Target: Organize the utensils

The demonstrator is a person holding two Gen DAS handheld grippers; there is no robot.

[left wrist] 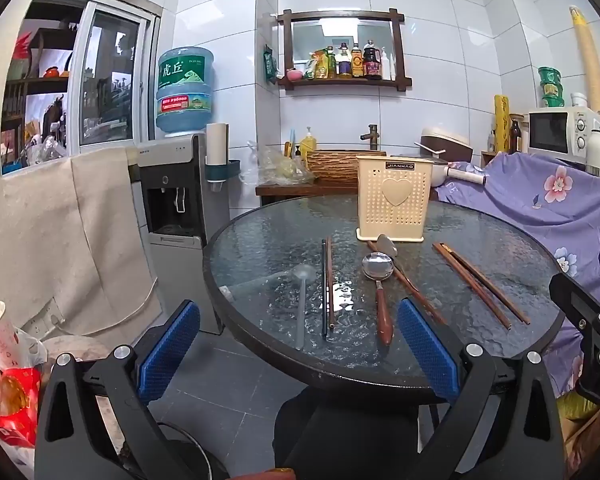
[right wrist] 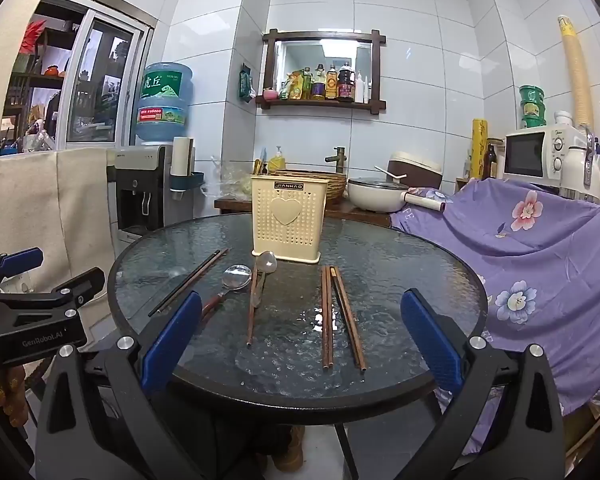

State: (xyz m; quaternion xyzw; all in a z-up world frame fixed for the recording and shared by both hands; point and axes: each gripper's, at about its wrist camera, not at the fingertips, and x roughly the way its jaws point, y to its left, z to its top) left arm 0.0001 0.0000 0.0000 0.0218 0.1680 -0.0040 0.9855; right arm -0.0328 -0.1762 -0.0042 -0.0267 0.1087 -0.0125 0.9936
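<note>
While both tools hang short of the near rim, the utensils lie loose on a round table point(left wrist: 260, 236) of rippled dark glass with a black edge. A metal spoon point(left wrist: 377, 267) with a shiny round bowl and a reddish wooden handle rests near the middle; just behind it a second, smaller spoon point(left wrist: 387, 245) lies across one brown chopstick point(right wrist: 253, 308). Off to the left, seen from the left wrist, a clear plastic spoon point(left wrist: 302, 300) is almost lost against the glass, beside a dark and brown pair of chopsticks point(left wrist: 327, 284) lying straight and parallel. Four more wooden chopsticks point(right wrist: 340, 316) sit to the right. At the far side stands a cream plastic holder point(right wrist: 287, 218), box-shaped, perforated with small holes and marked with a raised heart; what is inside cannot be told. The left gripper point(left wrist: 300, 352) and the right gripper point(right wrist: 300, 344) both have their blue ribbed pads spread wide with nothing between them. A purple flowered cloth point(right wrist: 540, 248) drapes furniture to the right.
</note>
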